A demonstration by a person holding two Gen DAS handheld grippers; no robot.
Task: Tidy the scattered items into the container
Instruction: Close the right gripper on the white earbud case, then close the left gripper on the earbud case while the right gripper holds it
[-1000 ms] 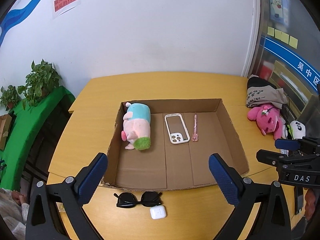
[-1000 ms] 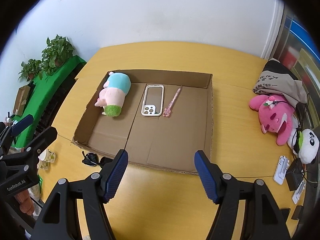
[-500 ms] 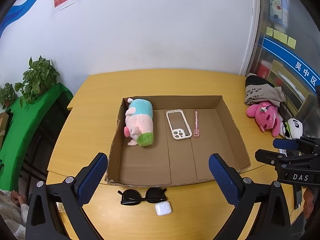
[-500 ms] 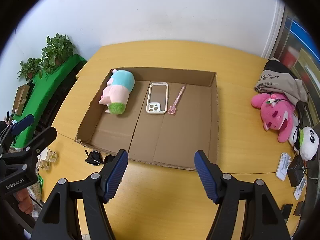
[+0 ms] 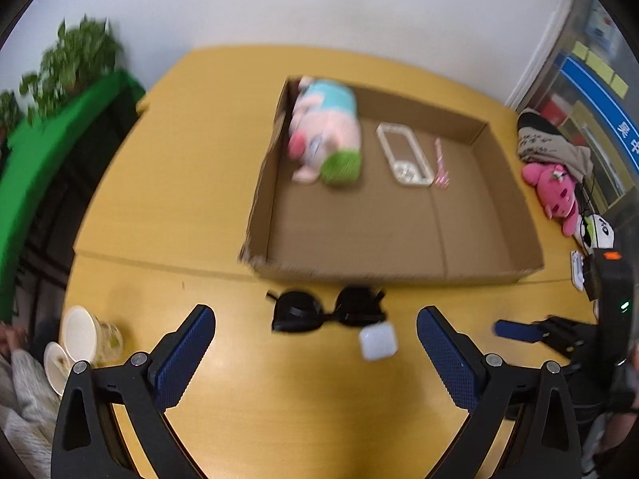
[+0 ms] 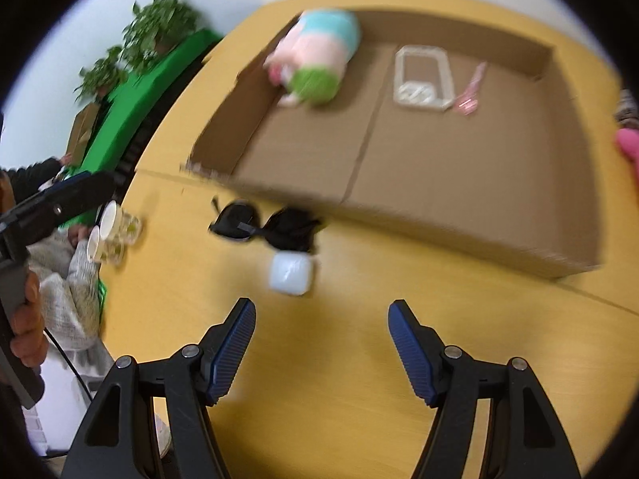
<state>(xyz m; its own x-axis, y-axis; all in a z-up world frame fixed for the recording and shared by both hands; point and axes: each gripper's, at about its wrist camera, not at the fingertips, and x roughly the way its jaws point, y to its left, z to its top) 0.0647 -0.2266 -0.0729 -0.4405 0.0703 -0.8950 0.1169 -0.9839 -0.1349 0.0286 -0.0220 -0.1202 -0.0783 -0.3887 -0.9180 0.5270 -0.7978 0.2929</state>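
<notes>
Both your grippers hang over the yellow table, jaws spread wide, nothing between them. Two items lie outside the cardboard box: the black sunglasses and the white earbud case, touching or nearly so, just in front of the box's near wall.

From the left gripper, the sunglasses sit ahead, close to centred between the jaws, the case right of centre. The long axis of the sunglasses runs side to side, roughly parallel to the box wall and along the jaw opening.

From the right gripper, the earbud case lies just ahead, slightly left of centre, the sunglasses beyond it.

Judgement: the right gripper is nearer the case, the left better lined up on the sunglasses. Take the sunglasses at the bridge, with the jaws turned to close across the frame, not along it.

The frames are motion-blurred, so fine contact is uncertain.

Already in the box: plush toy, phone case, pink pen.
</notes>
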